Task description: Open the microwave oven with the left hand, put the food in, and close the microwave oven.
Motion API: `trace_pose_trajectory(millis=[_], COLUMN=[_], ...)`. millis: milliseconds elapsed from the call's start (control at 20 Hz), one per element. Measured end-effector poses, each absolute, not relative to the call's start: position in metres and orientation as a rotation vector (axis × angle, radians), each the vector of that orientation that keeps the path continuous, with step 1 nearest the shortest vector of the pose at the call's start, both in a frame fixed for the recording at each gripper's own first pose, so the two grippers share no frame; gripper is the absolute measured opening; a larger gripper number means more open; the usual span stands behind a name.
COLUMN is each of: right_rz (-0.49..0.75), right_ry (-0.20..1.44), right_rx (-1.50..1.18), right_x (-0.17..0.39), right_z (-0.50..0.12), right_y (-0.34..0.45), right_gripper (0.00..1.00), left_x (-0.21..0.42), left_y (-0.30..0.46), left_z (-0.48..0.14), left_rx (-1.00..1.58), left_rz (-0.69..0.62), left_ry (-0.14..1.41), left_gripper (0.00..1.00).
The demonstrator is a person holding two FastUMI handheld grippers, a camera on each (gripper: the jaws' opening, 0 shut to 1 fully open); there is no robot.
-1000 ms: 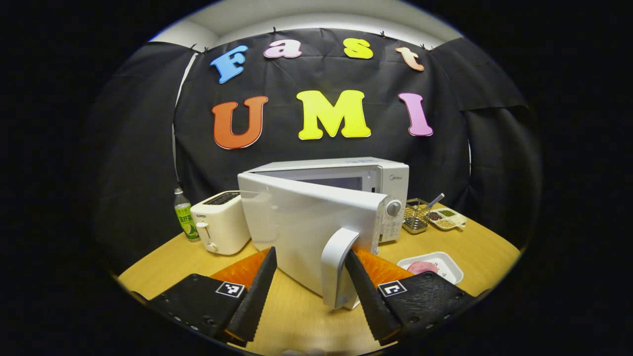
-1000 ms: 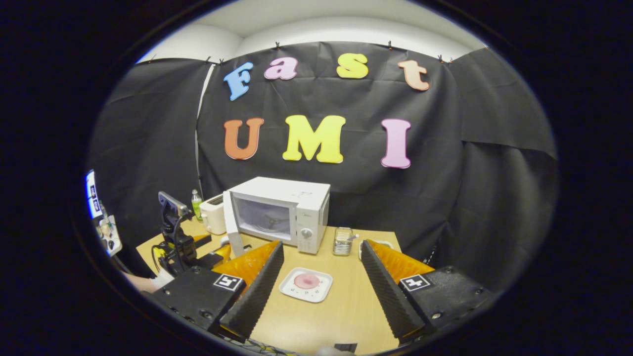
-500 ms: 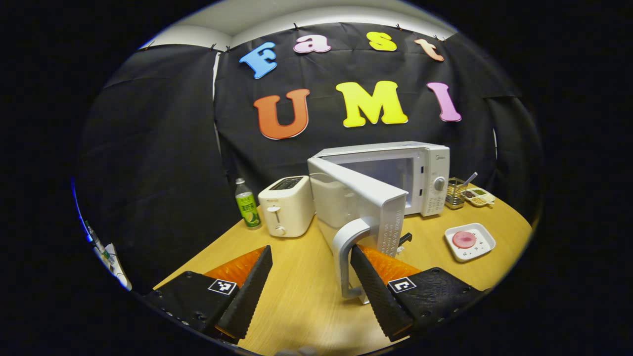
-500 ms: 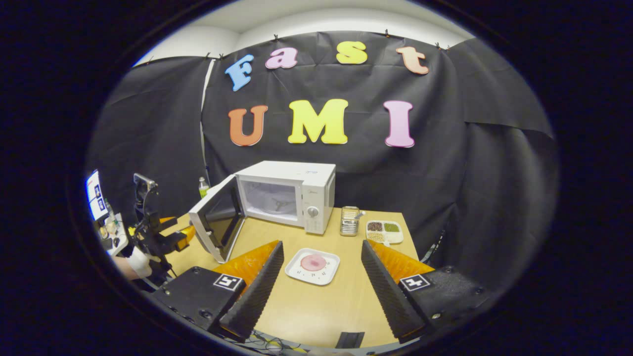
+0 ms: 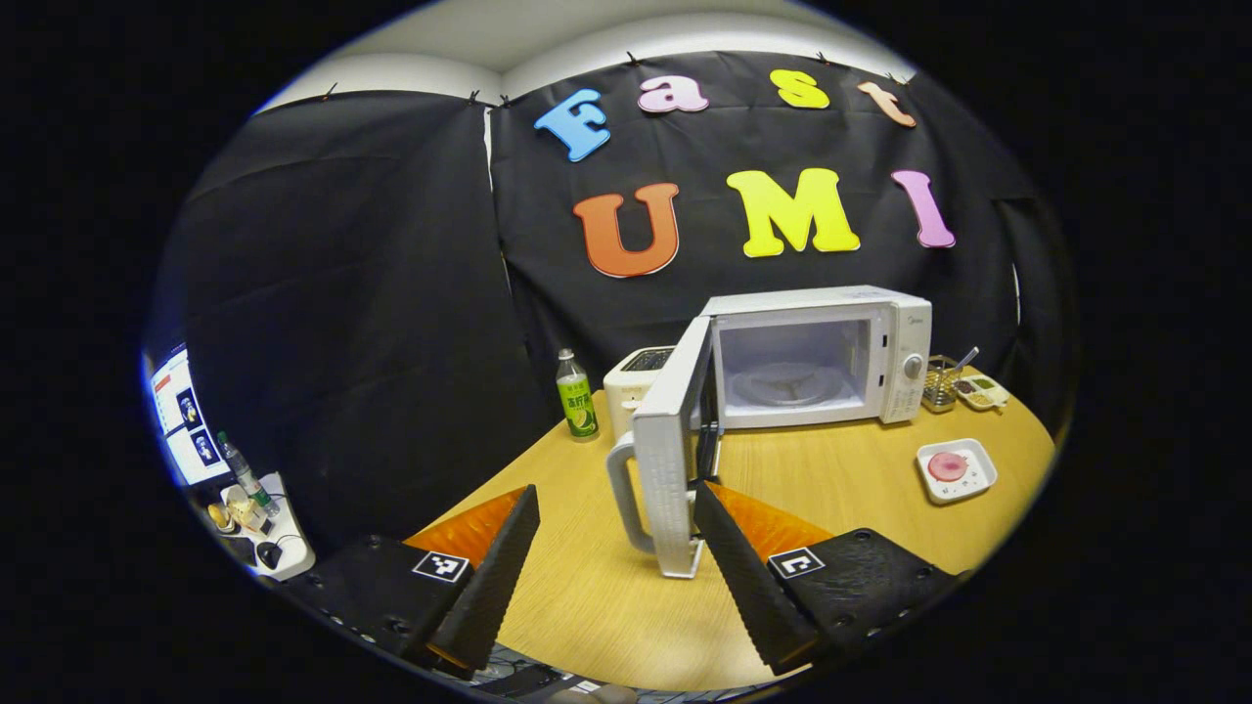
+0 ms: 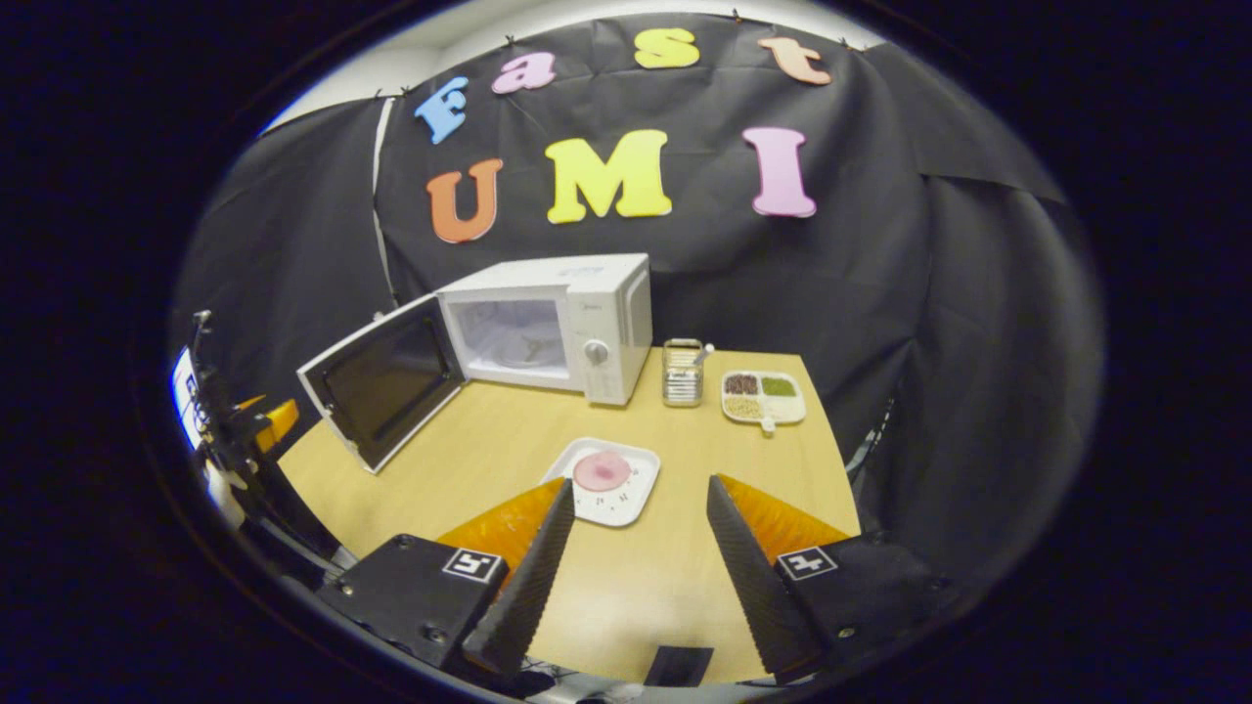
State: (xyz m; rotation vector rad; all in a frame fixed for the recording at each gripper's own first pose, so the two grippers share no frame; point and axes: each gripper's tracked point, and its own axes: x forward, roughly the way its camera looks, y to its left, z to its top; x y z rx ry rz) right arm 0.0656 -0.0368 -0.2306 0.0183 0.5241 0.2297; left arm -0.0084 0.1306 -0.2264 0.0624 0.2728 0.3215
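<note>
The white microwave (image 5: 895, 337) stands at the back of the wooden table with its door (image 5: 670, 440) swung wide open and the glass turntable showing inside. My left gripper (image 5: 616, 494) is open, and the door's handle (image 5: 618, 489) stands between its fingers, closer to the right one. A white plate (image 5: 968, 481) carrying pink food (image 5: 947, 466) lies to the right on the table. In the right gripper view the microwave (image 6: 587, 298) and its open door (image 6: 381, 381) are at the left. My right gripper (image 6: 641, 486) is open just behind the plate (image 6: 626, 499) and its food (image 6: 602, 471).
A toaster (image 5: 636, 376) and a green-labelled bottle (image 5: 577, 396) stand left of the microwave. A metal basket (image 6: 683, 372) and a divided dish (image 6: 763, 396) sit to its right. A side table with a monitor (image 5: 186, 425) is at the far left.
The door has swung from partly open to wide open as my left gripper drew back and to the left. My right gripper has come nearer to the plate.
</note>
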Motion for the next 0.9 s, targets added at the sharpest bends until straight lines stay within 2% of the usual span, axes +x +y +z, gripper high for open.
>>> trace_pose_trajectory(millis=[100,350,400,450,550,600,650,700,750,800,850,900], right_rz=[0.218,0.156,0.162,0.171,0.182,0.181,0.191,0.202,0.212,0.215,0.225,0.229], right_ry=[0.605,0.758,0.791,0.823,0.879,0.899,0.919,0.945,0.965,0.989,1.003,1.022], right_rx=[0.037,0.057,0.078,0.092,0.084,0.076,0.071,0.066,0.065,0.067,0.081,0.094], right_x=[0.085,0.132,0.14,0.152,0.169,0.178,0.184,0.191,0.195,0.198,0.2,0.201], right_z=[-0.263,-0.342,-0.355,-0.368,-0.387,-0.392,-0.399,-0.405,-0.411,-0.417,-0.421,-0.424], right_y=[-0.024,0.001,0.009,0.013,0.015,0.013,0.013,0.013,0.013,0.013,0.016,0.019], right_gripper=[0.78,0.75,0.64,0.75,0.73,0.62,0.71,0.58,0.67,0.55,0.55,0.66], left_x=[-0.004,0.015,0.019,0.023,0.032,0.038,0.043,0.048,0.053,0.057,0.061,0.065], left_y=[0.117,0.076,0.07,0.066,0.057,0.056,0.054,0.054,0.053,0.052,0.05,0.051], left_z=[-0.203,-0.17,-0.168,-0.165,-0.161,-0.161,-0.162,-0.161,-0.16,-0.16,-0.161,-0.161], left_rx=[0.073,0.058,0.044,0.038,0.015,0.006,-0.004,-0.009,-0.01,-0.012,-0.015,-0.018], left_rz=[0.264,0.058,0.027,0.012,-0.015,-0.015,-0.013,-0.008,-0.004,0.0,0.006,0.012], left_ry=[0.229,0.171,0.172,0.169,0.169,0.173,0.18,0.182,0.183,0.182,0.188,0.193], left_gripper=[0.95,0.95,0.95,0.95,0.95,0.95,0.95,0.95,0.95,0.95,0.95,0.95])
